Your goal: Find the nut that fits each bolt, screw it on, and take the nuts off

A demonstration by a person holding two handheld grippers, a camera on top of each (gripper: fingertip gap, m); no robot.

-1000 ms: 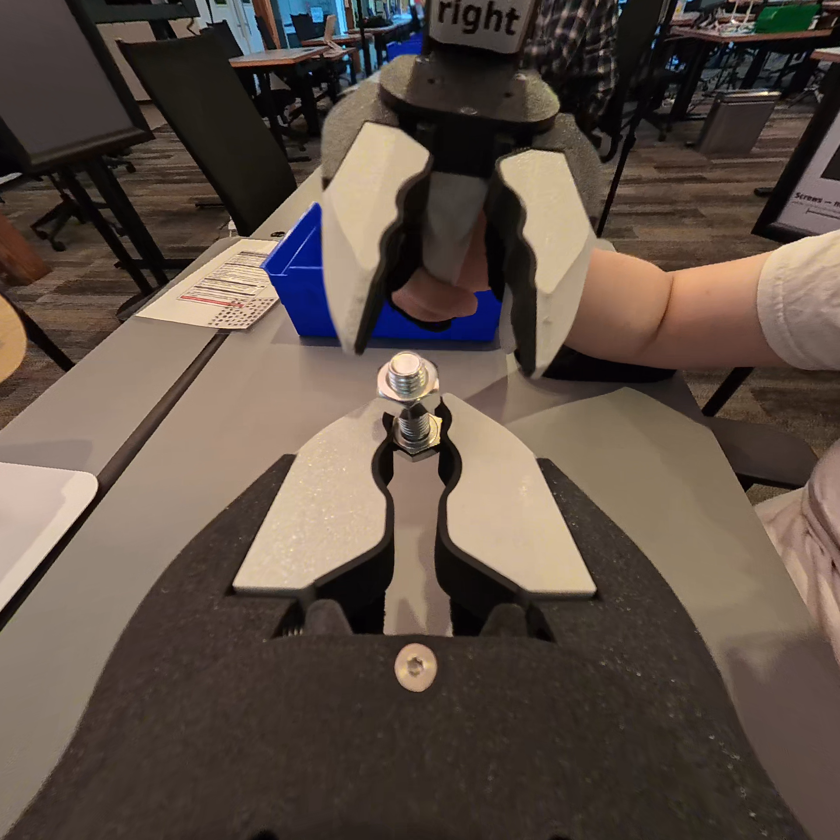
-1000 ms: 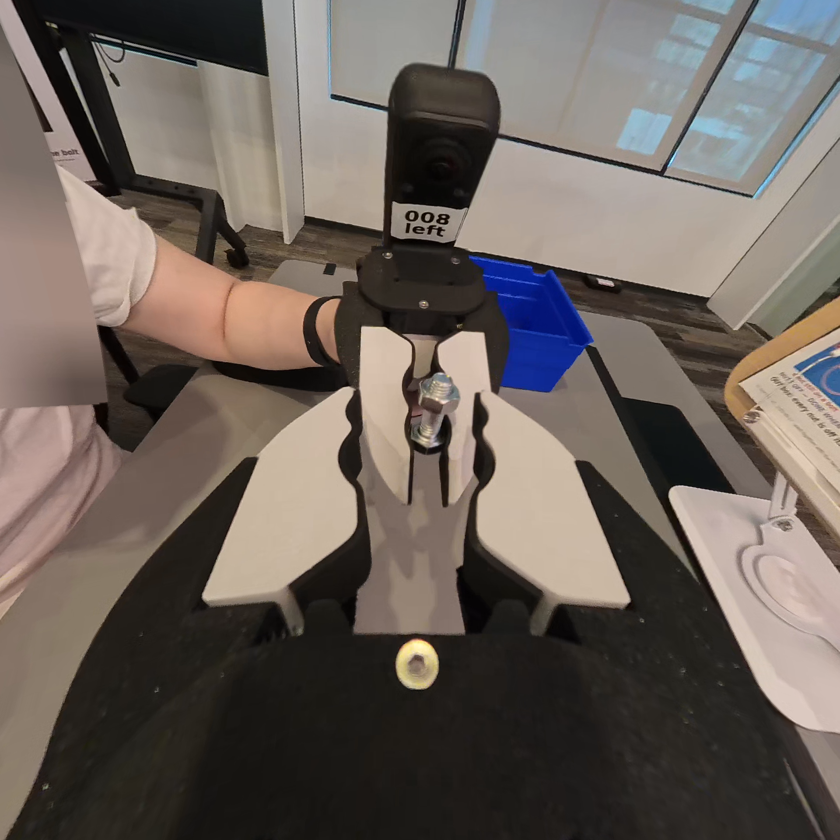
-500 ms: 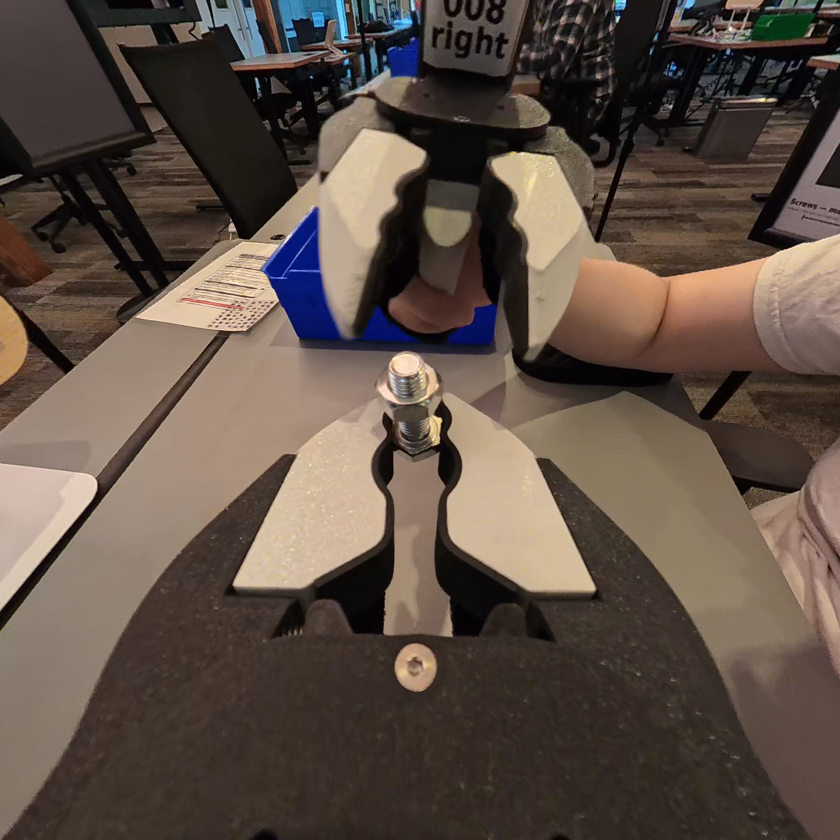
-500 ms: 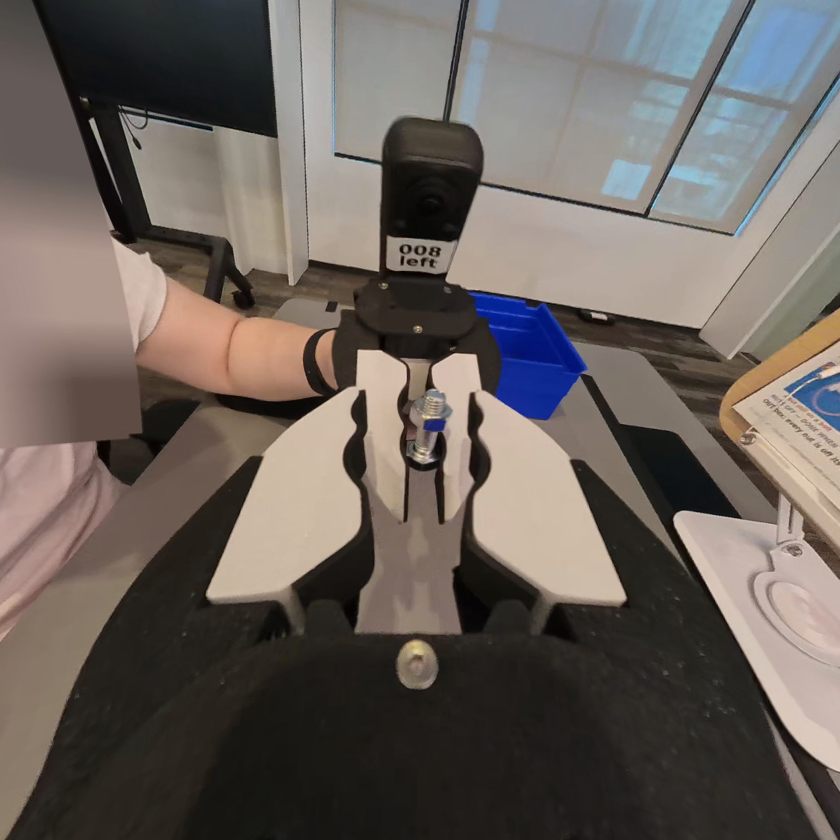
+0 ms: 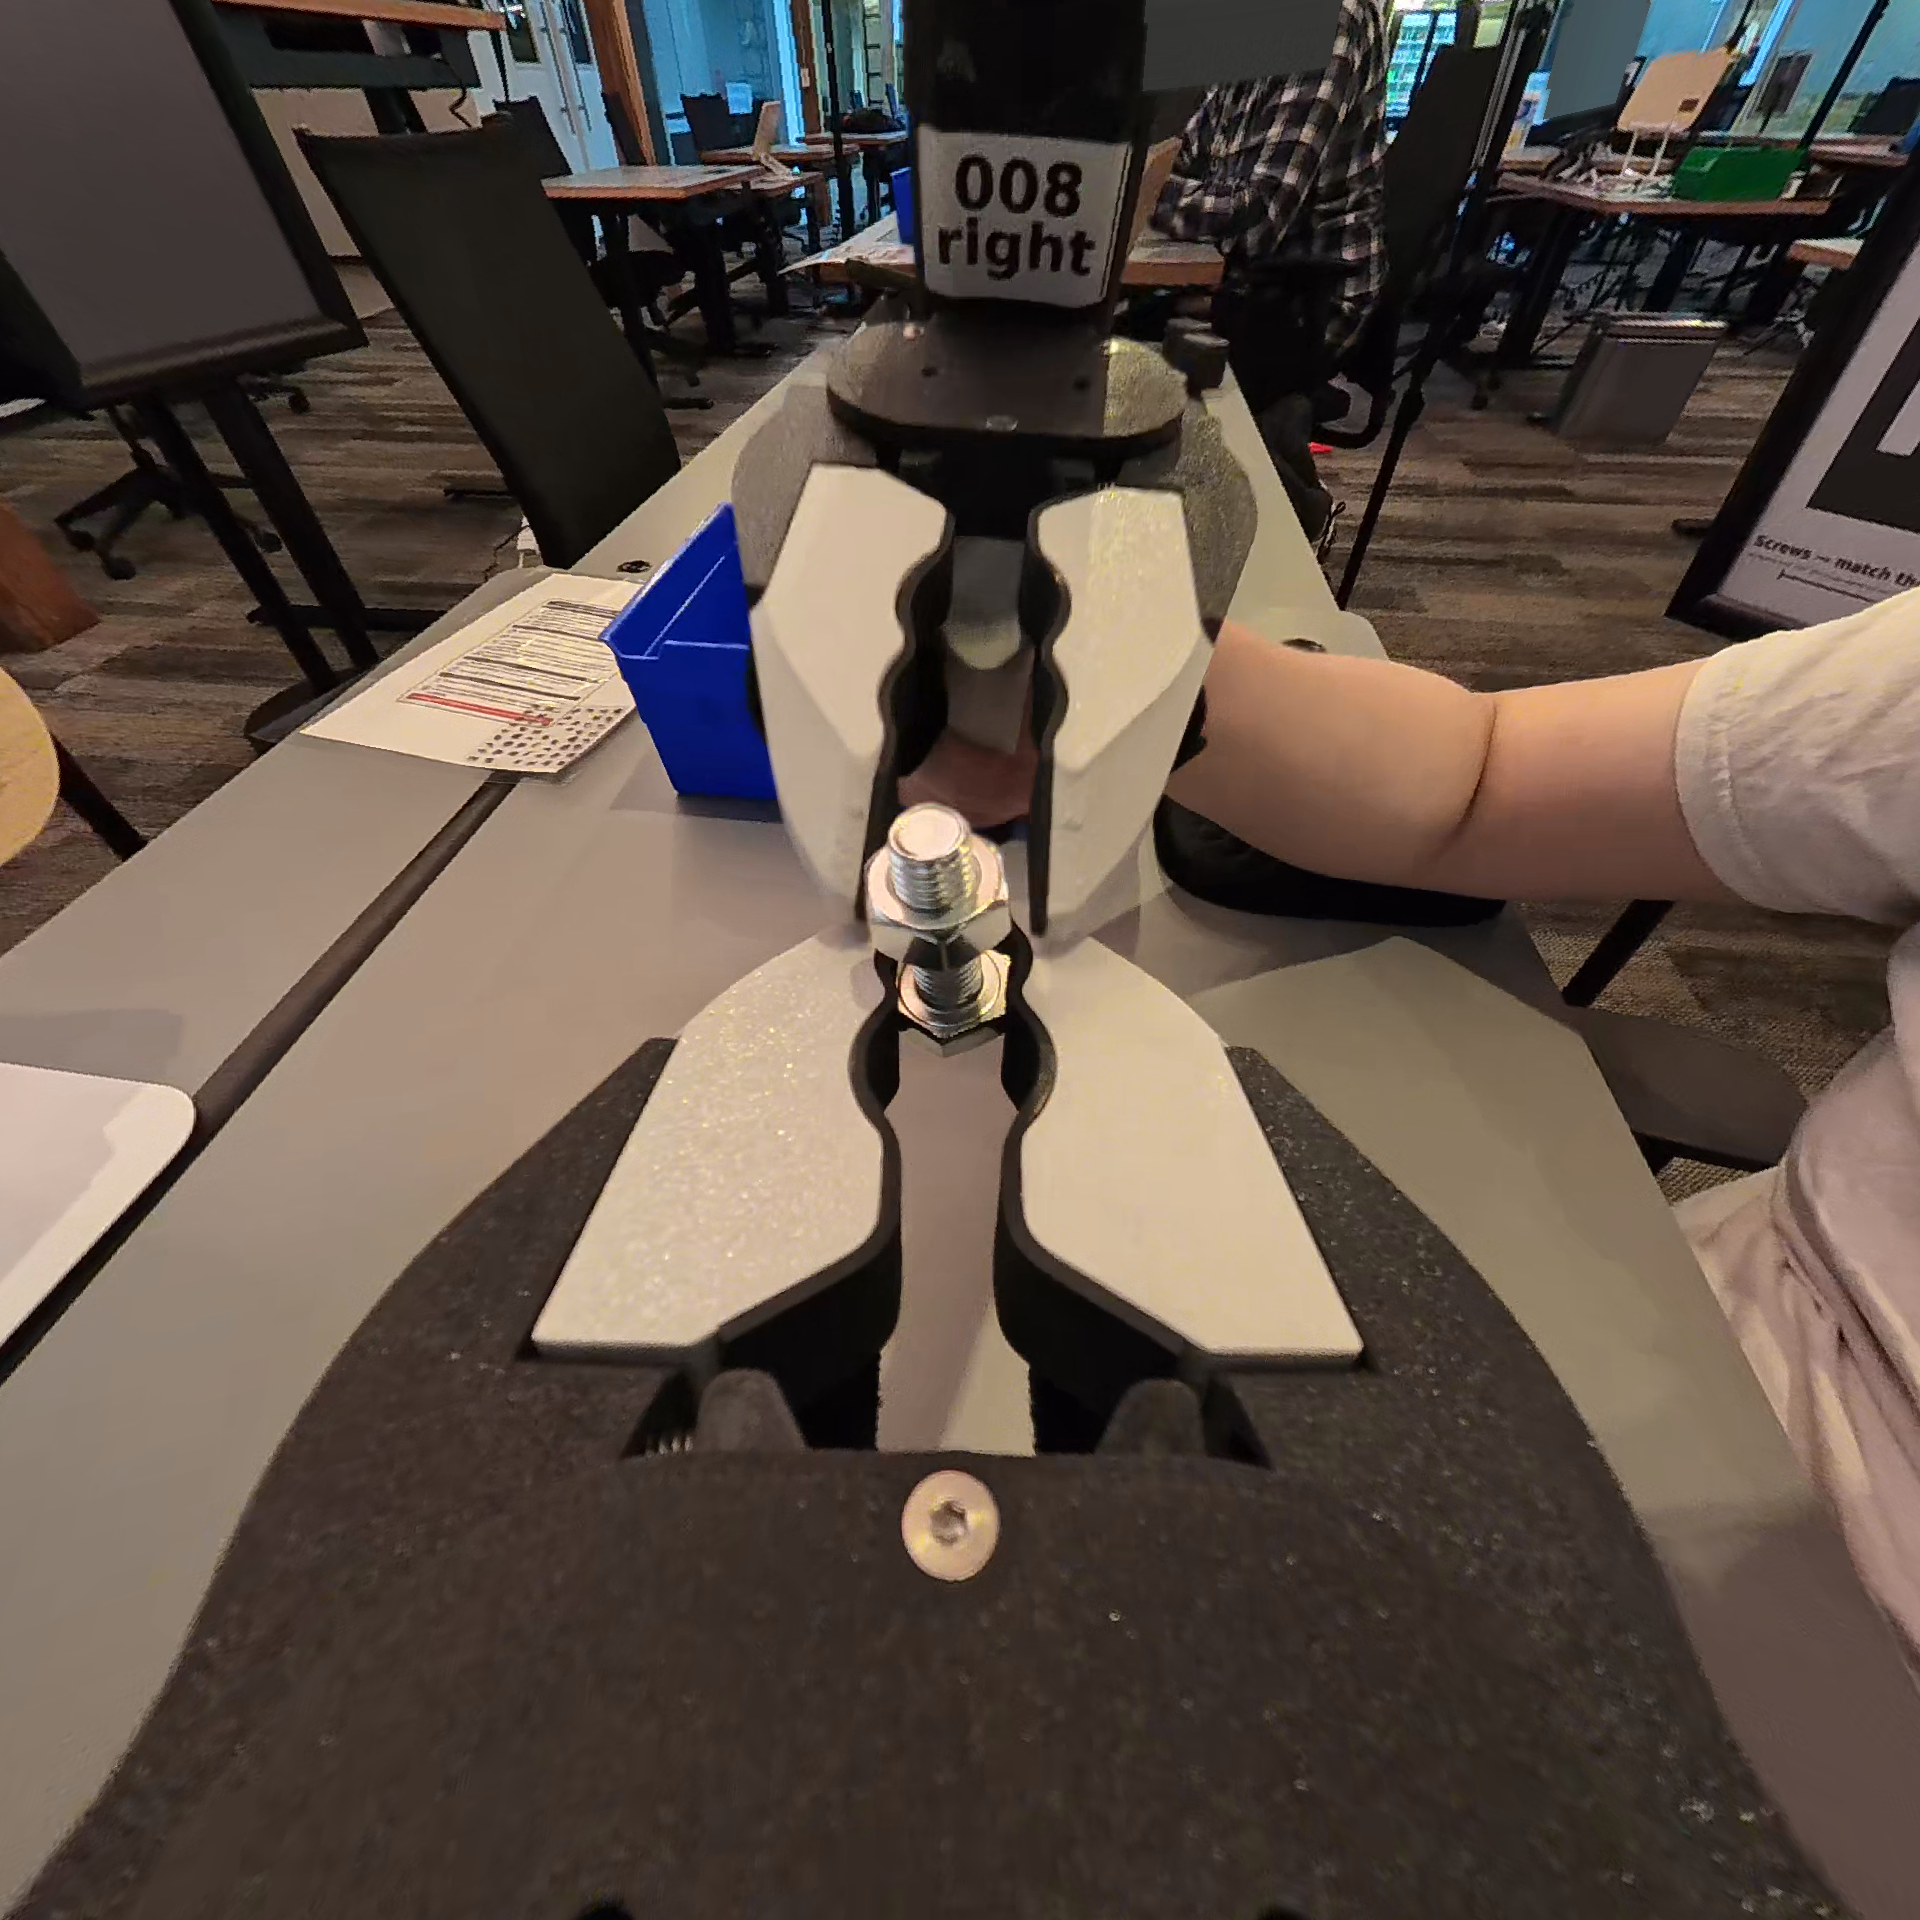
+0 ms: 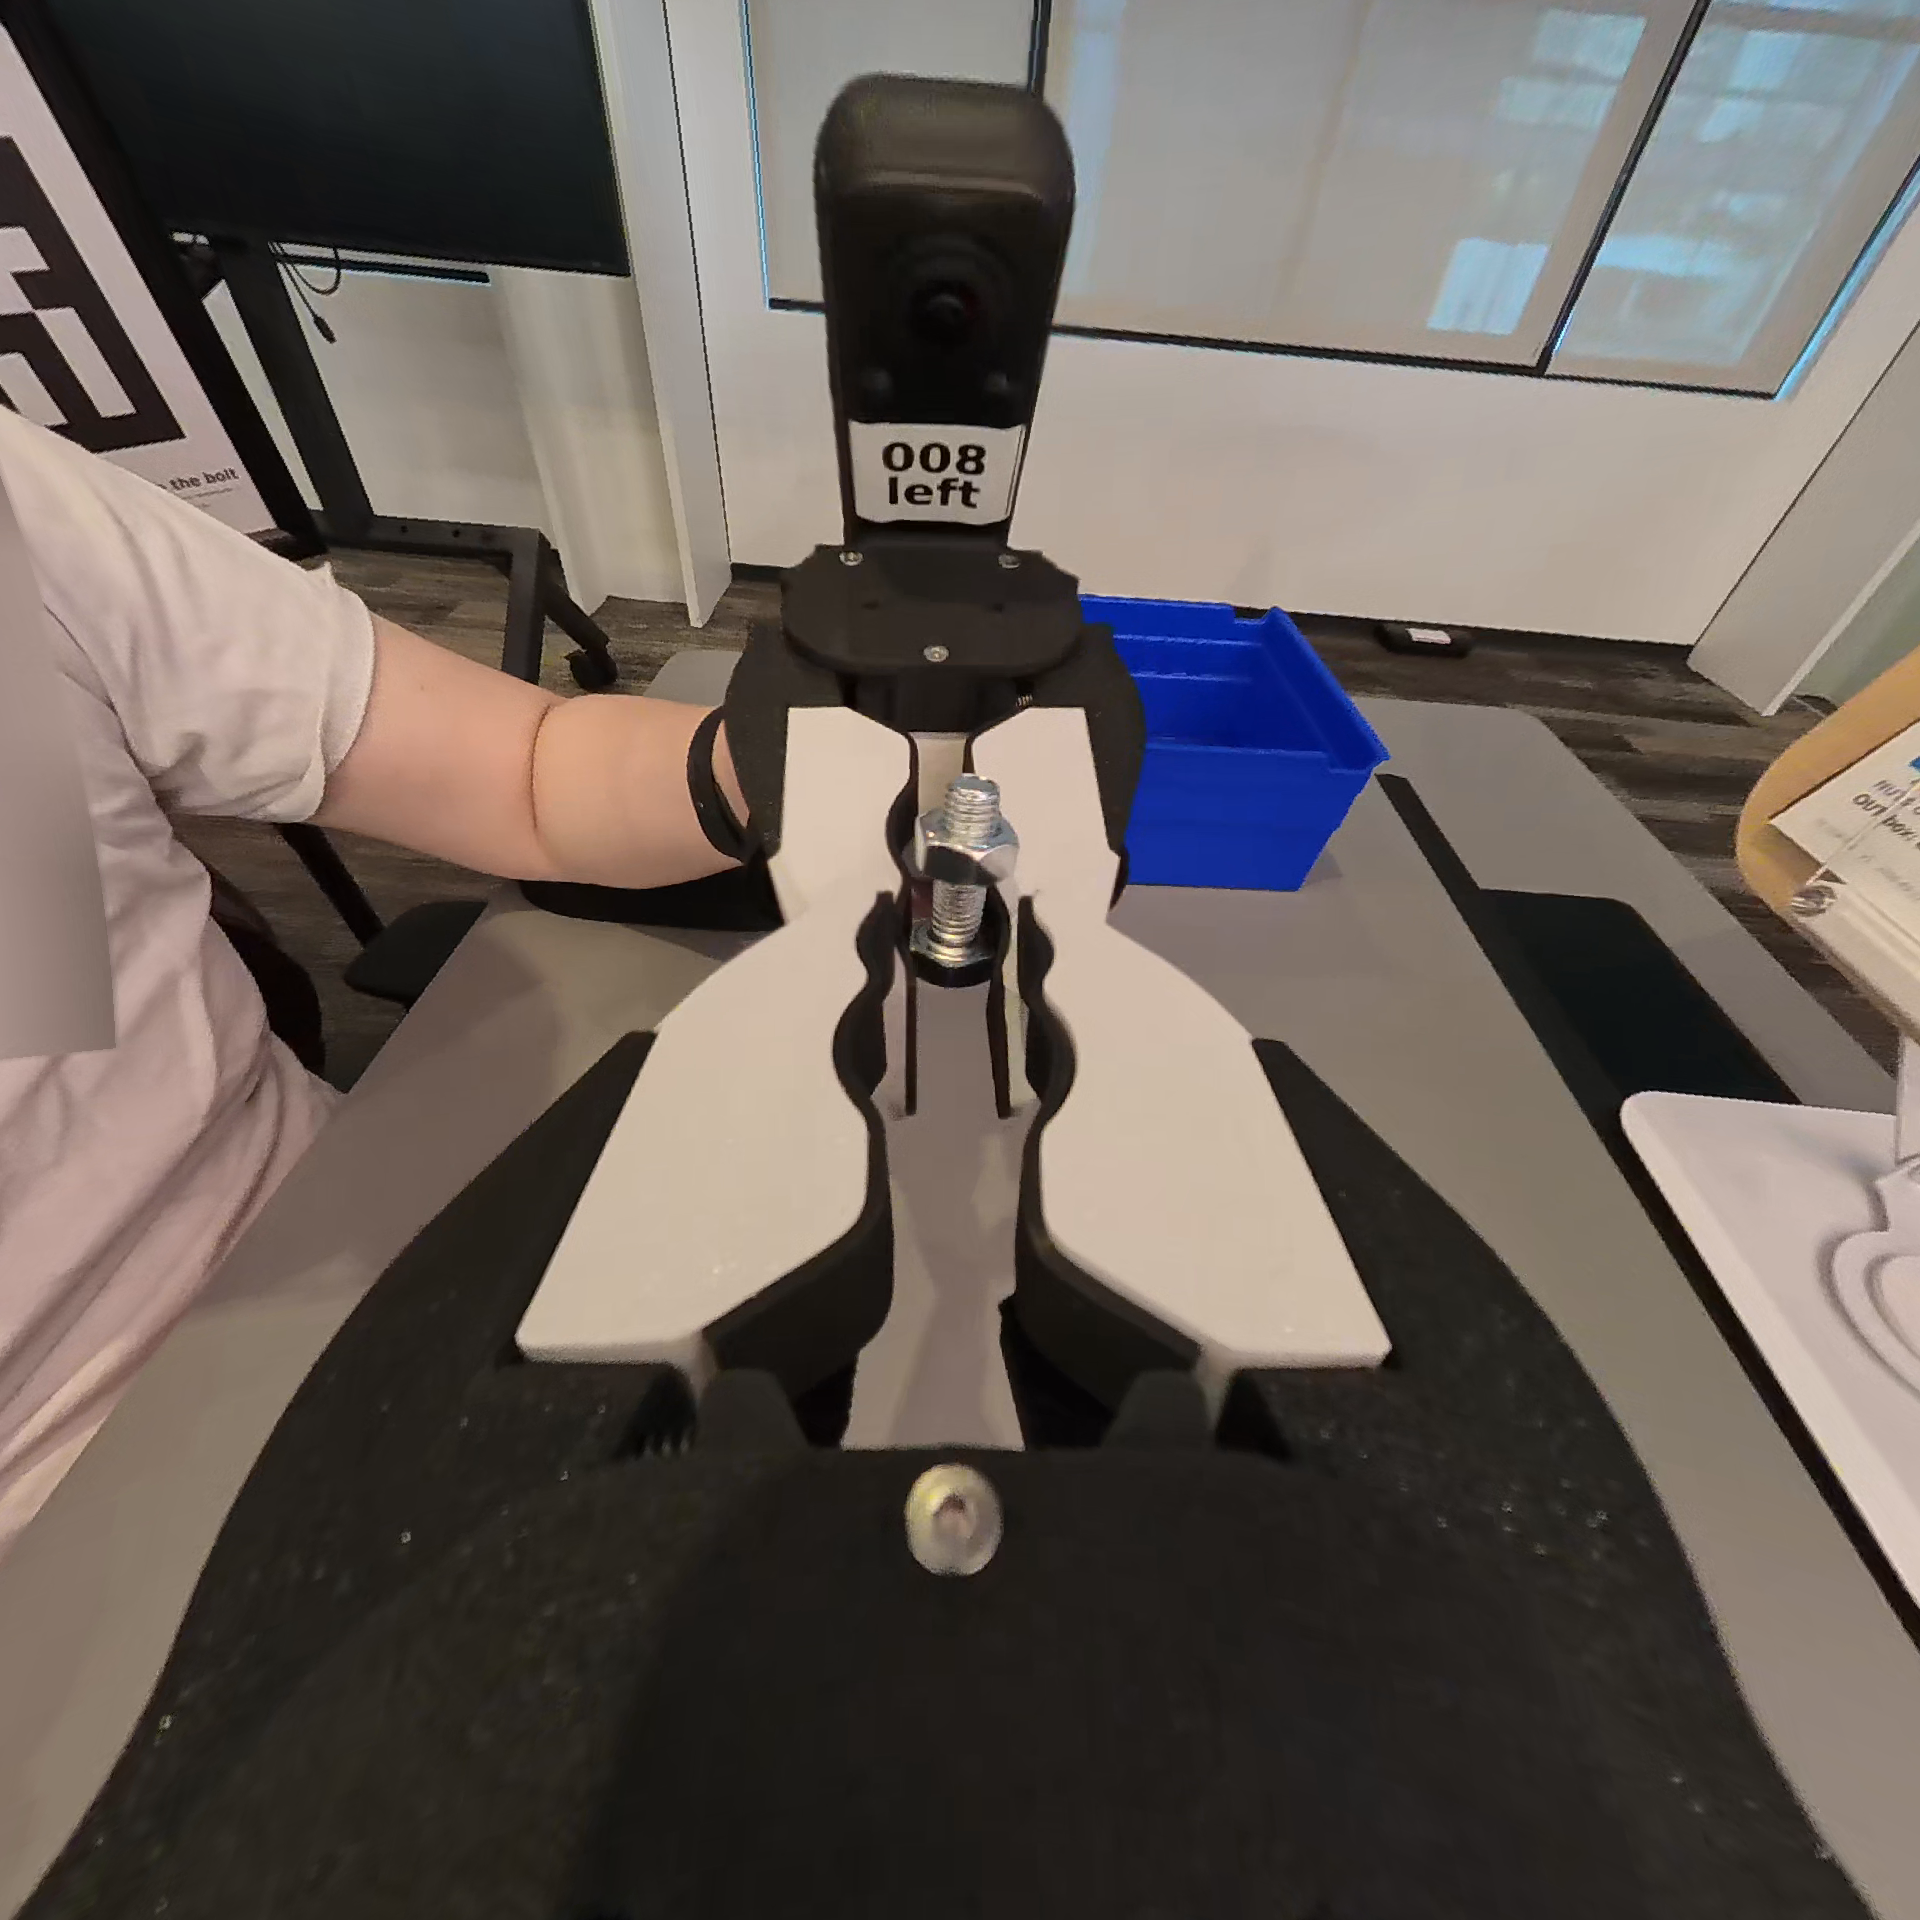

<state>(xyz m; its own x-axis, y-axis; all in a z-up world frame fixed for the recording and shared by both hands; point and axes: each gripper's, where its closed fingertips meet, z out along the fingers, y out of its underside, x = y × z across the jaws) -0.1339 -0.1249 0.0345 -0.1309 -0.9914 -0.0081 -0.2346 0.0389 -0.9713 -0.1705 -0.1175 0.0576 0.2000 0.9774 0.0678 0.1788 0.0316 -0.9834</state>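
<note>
Pinching the bolt (image 5: 943,977) upright, the left gripper (image 5: 940,1023) faces the right gripper (image 6: 951,914) — spread around the nut (image 6: 953,828), apparently not touching.

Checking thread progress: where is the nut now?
The nut sits partway down the upright bolt held by the left gripper, centre of both views, between the right gripper's open fingers.

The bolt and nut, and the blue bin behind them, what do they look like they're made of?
Bolt and nut: probably zinc-plated steel, bright silvery and shiny with glinting threads. Blue bin: likely moulded plastic, uniform saturated colour, smooth walls, soft sheen.
</note>
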